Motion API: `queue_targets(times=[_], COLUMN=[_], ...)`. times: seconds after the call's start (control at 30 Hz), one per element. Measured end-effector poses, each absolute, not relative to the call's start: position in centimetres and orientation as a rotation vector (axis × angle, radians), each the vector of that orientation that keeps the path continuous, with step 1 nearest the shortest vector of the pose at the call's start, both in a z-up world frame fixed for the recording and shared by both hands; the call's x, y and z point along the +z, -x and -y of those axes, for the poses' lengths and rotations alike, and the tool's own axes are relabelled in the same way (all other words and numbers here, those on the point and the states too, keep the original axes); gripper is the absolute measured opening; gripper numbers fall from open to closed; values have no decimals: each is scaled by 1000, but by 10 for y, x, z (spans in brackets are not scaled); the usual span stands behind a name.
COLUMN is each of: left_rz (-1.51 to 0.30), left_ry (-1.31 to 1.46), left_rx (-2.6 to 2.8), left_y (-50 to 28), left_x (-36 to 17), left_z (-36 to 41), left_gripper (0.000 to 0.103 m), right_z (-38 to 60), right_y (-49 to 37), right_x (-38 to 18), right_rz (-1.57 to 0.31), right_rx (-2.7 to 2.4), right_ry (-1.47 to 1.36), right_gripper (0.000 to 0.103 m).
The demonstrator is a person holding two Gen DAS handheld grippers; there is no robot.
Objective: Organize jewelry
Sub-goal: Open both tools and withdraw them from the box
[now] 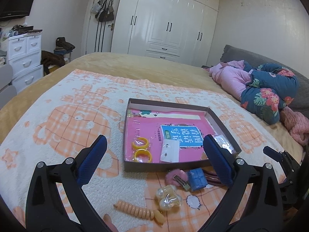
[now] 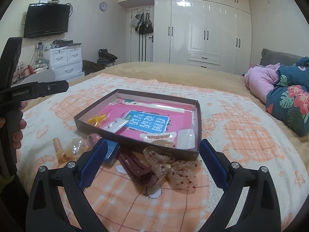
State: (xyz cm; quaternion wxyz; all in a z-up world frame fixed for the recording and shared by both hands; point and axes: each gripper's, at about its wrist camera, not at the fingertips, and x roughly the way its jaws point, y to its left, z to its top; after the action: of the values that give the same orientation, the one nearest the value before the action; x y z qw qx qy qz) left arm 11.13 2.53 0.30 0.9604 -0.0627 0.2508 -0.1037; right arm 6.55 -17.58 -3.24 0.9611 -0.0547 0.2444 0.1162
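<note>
Left hand-held gripper [image 1: 154,150]: wide open, nothing between its blue pads [image 1: 90,162], up in the air over the near edge of the box [image 1: 166,167]. Right hand-held gripper [image 2: 153,150]: wide open too, empty, up over the things in front of the box.

Just under the left one, on the towel [image 1: 58,116]: a string of peach beads [image 1: 139,210], clear bubble-like pieces [image 1: 170,197] next to it, a fluffy pink clip [image 1: 176,176] and a small blue block [image 1: 198,178] side by side, close to the box wall.

Just under the right one: a dark red hair clip [image 2: 135,166] lying flat, touching a see-through brown bow with dots [image 2: 171,166]. Bow partly against the near corner of the box.

Farther out, the flat brown box, lid off, on the orange and white towel. Inside: a pink sheet with a blue label [image 1: 181,135], yellow rings in a clear bag [image 1: 141,149] at the near left, a small white card [image 1: 170,150] beside them, a clear little bag [image 1: 224,145] by the right wall. From the right wrist view, a pale comb-like clip [image 2: 160,137] by the near wall as well.

Under the towel, a tan bed [image 1: 154,65]. Pink and flowered bedding [image 1: 266,89] bunched at the far right. Behind, white wardrobe doors [image 1: 168,23], white drawers [image 1: 25,61], a dark screen [image 2: 46,20] on the wall.
</note>
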Motion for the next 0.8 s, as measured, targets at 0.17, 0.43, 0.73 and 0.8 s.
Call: queue_targets(times=[0.17, 0.43, 0.73, 0.8], left_rz=[-513, -530, -571, -586], left_ry=[120, 111, 95, 89], left_rx=[-205, -191, -187, -191], left_y=[-105, -98, -90, -88], left_x=[1, -4, -17, -21], left_z=[-27, -31, -34, -33], left_gripper=[91, 91, 91, 91], right_z=[171, 164, 159, 160], right_y=[-60, -54, -48, -47], right_x=[-36, -42, -50, -53], right_rz=[-508, -529, -556, -565], right_rx=[254, 274, 292, 294], right_ry=[128, 144, 161, 160], right_gripper=[93, 93, 93, 93])
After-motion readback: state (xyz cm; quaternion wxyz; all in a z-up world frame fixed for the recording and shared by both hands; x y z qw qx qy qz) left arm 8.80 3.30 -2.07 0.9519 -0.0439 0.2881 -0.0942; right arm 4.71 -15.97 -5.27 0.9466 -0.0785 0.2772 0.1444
